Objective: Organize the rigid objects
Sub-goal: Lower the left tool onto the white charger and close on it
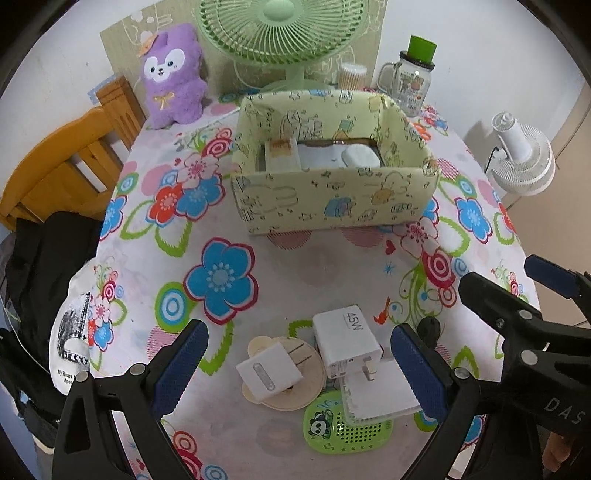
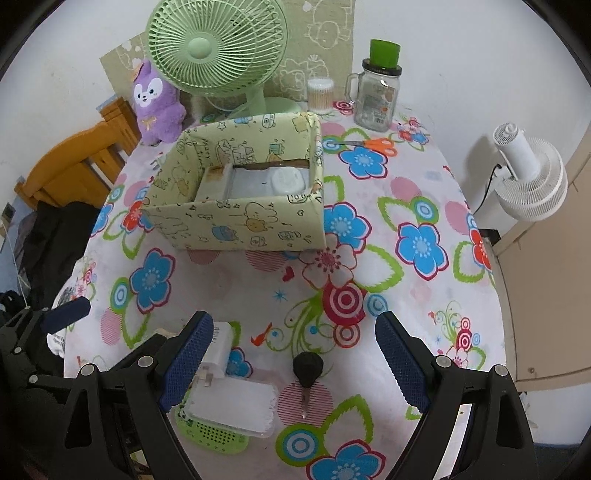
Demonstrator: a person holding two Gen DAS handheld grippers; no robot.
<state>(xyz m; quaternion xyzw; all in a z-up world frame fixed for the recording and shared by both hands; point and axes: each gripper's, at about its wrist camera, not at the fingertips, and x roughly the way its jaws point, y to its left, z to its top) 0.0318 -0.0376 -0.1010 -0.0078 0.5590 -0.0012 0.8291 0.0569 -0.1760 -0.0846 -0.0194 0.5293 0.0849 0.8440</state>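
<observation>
A pale green patterned box (image 1: 332,192) stands mid-table and holds several white items; it also shows in the right wrist view (image 2: 236,221). My left gripper (image 1: 299,373) is open above a cluster near the front edge: a small white plug (image 1: 269,376) on a round beige disc (image 1: 295,387), a white 45W charger (image 1: 347,343), a clear white case (image 1: 376,395) and a green perforated panda mat (image 1: 343,428). My right gripper (image 2: 295,365) is open over a black-headed key (image 2: 307,373). The charger (image 2: 221,347) and case (image 2: 232,406) lie at its left finger.
A green fan (image 1: 284,33), purple plush (image 1: 173,74), cotton swab jar (image 1: 352,75) and glass mug jar (image 1: 413,81) stand at the back. Orange scissors (image 2: 369,144) lie behind the box. A wooden chair (image 1: 62,166) with dark clothing is left; a white fan (image 2: 528,181) right.
</observation>
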